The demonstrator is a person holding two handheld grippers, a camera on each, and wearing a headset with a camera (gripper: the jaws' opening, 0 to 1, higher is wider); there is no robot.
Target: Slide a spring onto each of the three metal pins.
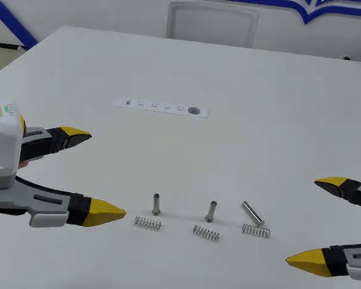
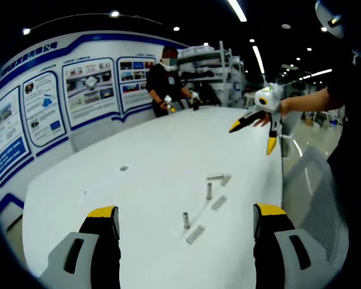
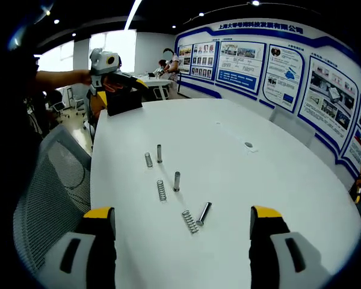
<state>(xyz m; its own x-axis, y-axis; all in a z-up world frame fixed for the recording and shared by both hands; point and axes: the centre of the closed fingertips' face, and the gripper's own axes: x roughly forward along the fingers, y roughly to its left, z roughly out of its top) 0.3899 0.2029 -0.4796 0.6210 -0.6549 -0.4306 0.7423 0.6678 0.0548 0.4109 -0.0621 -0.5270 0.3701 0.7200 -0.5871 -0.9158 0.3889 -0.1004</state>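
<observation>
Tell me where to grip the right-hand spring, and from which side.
Probably mid-length, across the coils of the right-hand spring, with the right claw coming from above: it lies flat on the table, leaving both ends free for the pin.

The left gripper (image 1: 102, 173) hovers at the left, yellow-tipped jaws spread wide, and the right gripper (image 1: 305, 221) hangs opposite, its jaws likewise wide apart, both pointing inward toward each other.

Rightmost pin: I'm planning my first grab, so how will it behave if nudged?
The rightmost pin looks to lie on its side, a smooth round shaft, so it would probably roll on the smooth table. It looks like rigid metal, likely slippery between jaws.
</observation>
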